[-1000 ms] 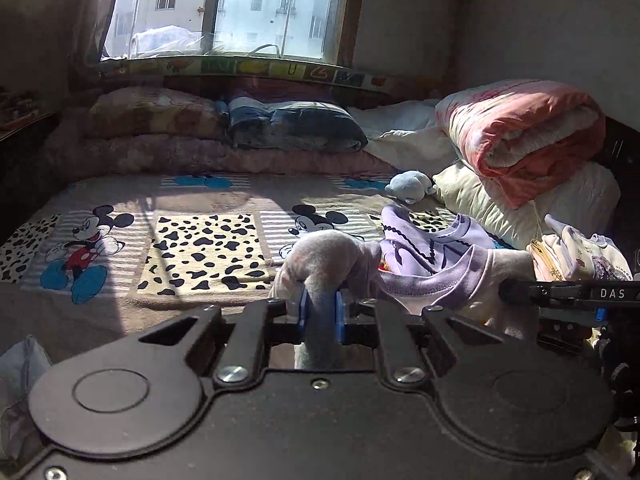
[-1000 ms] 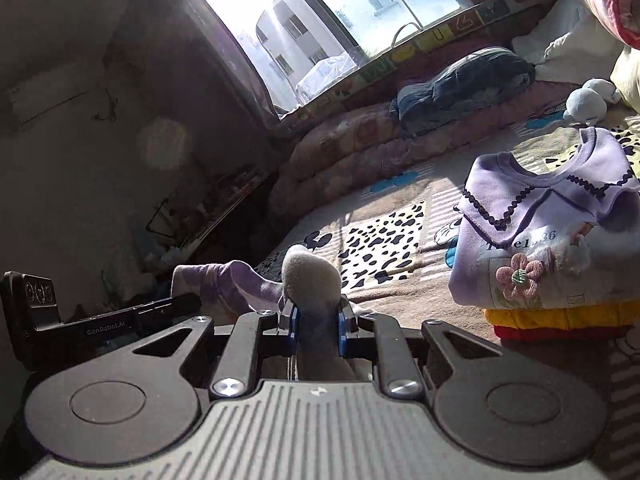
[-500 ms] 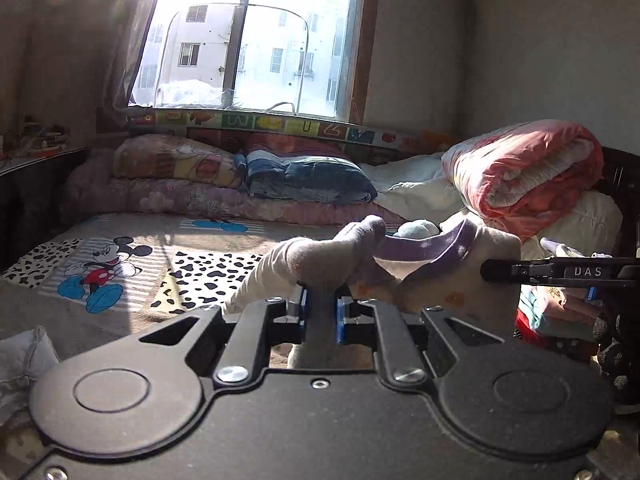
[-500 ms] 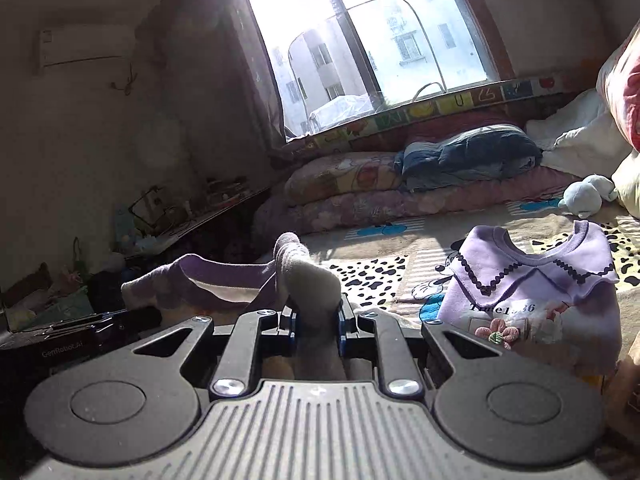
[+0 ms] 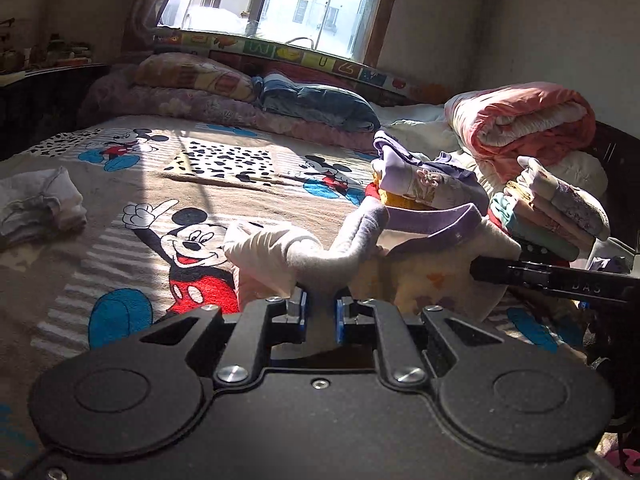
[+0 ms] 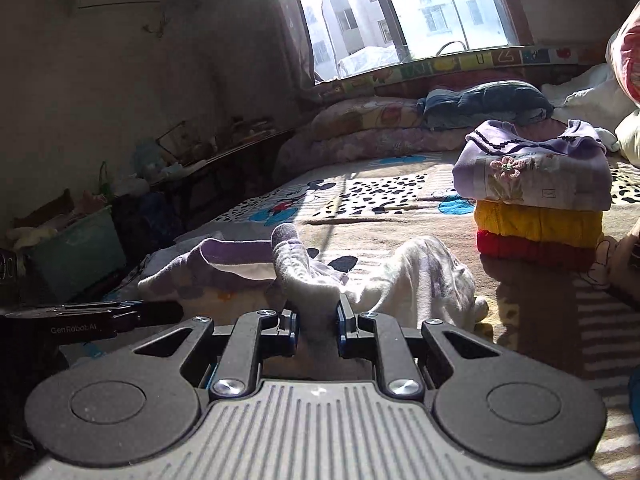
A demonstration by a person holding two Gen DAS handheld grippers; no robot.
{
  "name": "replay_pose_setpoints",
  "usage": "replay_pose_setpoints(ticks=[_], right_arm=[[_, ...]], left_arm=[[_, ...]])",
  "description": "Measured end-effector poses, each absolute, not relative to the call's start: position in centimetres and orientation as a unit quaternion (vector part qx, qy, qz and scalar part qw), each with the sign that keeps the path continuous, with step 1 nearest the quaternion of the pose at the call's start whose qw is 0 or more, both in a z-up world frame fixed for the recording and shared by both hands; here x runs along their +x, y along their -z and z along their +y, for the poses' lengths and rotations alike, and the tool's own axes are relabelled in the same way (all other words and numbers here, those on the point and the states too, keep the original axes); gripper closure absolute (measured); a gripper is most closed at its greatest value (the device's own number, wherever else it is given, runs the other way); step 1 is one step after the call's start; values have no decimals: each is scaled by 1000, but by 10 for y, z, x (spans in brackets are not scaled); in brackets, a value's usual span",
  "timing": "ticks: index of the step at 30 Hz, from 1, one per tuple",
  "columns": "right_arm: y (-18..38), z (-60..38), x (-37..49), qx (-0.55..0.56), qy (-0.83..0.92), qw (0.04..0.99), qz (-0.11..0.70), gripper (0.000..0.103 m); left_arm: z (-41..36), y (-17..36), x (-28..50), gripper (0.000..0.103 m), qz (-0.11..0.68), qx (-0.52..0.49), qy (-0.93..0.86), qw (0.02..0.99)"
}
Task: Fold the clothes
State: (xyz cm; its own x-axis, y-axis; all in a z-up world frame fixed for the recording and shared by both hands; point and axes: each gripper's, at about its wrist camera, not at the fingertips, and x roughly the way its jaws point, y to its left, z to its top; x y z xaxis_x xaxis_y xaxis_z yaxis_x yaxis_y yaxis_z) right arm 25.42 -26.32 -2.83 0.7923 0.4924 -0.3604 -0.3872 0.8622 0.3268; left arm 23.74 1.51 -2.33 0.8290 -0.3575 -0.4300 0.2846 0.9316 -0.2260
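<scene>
A small cream top with a purple collar [image 5: 424, 272] hangs between both grippers, low over the Mickey Mouse blanket [image 5: 168, 216]. My left gripper [image 5: 319, 312] is shut on one bunched shoulder of it. My right gripper [image 6: 317, 320] is shut on the other shoulder, and the top [image 6: 240, 268] spreads to its left, with a sleeve [image 6: 424, 276] trailing onto the blanket at the right. The right gripper's black body [image 5: 560, 280] shows at the right edge of the left wrist view. The left gripper's body [image 6: 80, 320] shows at the left of the right wrist view.
A folded stack, purple top over yellow and red knits [image 6: 536, 200], stands on the bed to the right. More folded clothes [image 5: 552, 208] lie beside a rolled pink quilt [image 5: 520, 120]. Crumpled white clothes [image 5: 40, 204] sit far left. Pillows [image 5: 248, 92] line the window wall.
Both grippers have come down with the top, from held up in the air to close over the blanket. The sleeve now rests on the bed. Both stay shut on the garment.
</scene>
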Motion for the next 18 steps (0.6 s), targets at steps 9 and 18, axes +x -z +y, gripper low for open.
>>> replay_pose_setpoints(ticks=[9, 18], right_arm=[[55, -258, 179, 131, -219, 941, 220, 83], [97, -248, 120, 123, -203, 931, 276, 79]], left_arm=[[16, 53, 169, 92, 247, -59, 150, 956], [20, 90, 109, 93, 296, -73, 136, 943]])
